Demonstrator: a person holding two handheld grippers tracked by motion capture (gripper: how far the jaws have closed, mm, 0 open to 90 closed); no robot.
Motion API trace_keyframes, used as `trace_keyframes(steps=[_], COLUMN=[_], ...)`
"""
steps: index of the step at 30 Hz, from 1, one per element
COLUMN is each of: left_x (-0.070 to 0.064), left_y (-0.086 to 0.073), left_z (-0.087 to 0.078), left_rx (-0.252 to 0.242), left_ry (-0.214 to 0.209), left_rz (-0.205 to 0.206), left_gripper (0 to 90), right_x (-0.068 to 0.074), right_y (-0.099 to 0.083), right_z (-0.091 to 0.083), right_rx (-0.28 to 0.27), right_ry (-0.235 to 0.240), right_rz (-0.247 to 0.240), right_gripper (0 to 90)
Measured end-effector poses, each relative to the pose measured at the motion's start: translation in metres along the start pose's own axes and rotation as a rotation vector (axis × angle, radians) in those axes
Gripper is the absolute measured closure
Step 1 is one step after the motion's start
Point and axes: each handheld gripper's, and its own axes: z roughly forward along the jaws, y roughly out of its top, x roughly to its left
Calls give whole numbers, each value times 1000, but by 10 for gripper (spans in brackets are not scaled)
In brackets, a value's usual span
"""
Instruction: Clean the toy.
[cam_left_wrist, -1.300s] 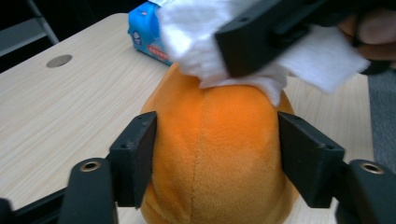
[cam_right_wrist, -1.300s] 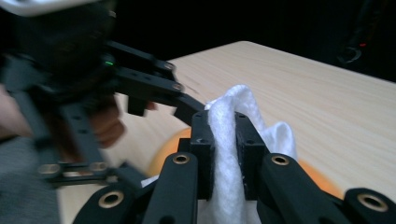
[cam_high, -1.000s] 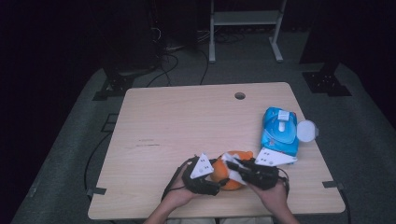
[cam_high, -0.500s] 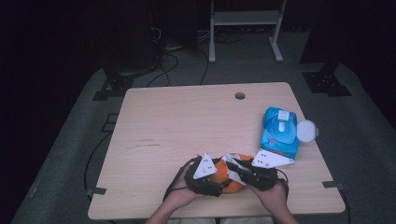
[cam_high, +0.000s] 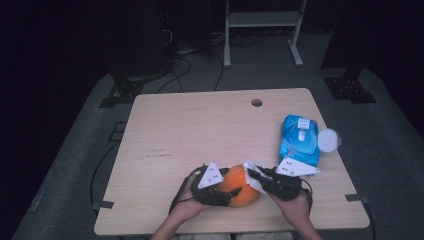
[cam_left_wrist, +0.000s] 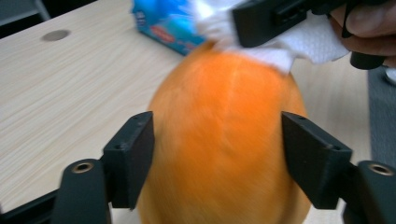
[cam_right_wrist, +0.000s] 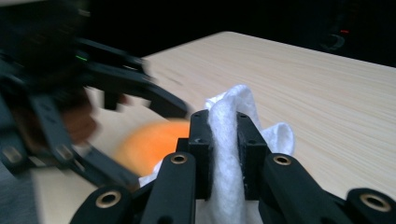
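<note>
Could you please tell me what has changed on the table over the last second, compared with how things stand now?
The right gripper, shut on the white wipe, has slid the wipe a little across the top of the orange fruit, and the left gripper has shifted slightly around it. Nothing was taken up or let go. The blue wipes pack and the white lid beside it stayed where they were.

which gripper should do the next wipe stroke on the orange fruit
Right. The right gripper is shut on the white wipe, pressed on the orange fruit; the left gripper is steadying it.
</note>
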Motion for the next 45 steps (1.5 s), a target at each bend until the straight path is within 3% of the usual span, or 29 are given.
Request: trace_keyframes(steps=[2,5,8,10,13,16,17,19,22,24,25,26,27,29,34,40,43,45], left_x=[5,0,-5,-1,5,0,-4,-8,-1,4,5,6,6,3,-1,-6,-7,-10], left_y=[0,1,1,1,-3,0,2,1,-1,-4,-5,-5,-5,-4,-4,-3,-4,-3], left_z=[-1,3,4,1,-2,2,5,7,1,-2,-2,-2,-2,0,3,5,6,6], left_rx=[-18,-24,5,6,-7,-31,-12,15,25,20,16,16,16,20,14,11,3,9], left_ry=[1,-37,-27,-19,-22,-67,-52,-35,-36,-34,-35,-39,-43,-43,-52,-60,-65,-65], left_rz=[-34,-20,41,27,-6,-3,23,63,37,6,-8,-10,-5,21,36,52,53,75], left_gripper=[258,158,259,311,331,239,197,229,298,306,306,303,301,296,289,288,289,292], right_x=[-8,-1,14,16,1,-12,-11,-2,4,-5,-13,-20,-25,-29,-14,-28,-13,-4], right_y=[-5,-4,1,2,-2,-8,-8,-6,-2,-4,-8,-13,-17,-22,-3,-15,-4,1], right_z=[-3,-1,5,6,1,-4,-3,-1,0,-1,-2,-3,-3,-5,-6,-5,-7,-4], right_rx=[-8,-16,-21,-9,-4,-5,-8,-17,-20,-15,-3,19,31,14,-70,-36,-63,-48], right_ry=[-1,36,106,90,24,-12,-13,23,45,15,-29,-69,-78,-51,40,17,69,93], right_rz=[56,56,20,-13,7,65,71,61,22,50,65,70,95,150,122,183,135,88], right_gripper=[794,798,799,801,804,804,804,802,803,802,803,803,803,803,802,802,803,804])
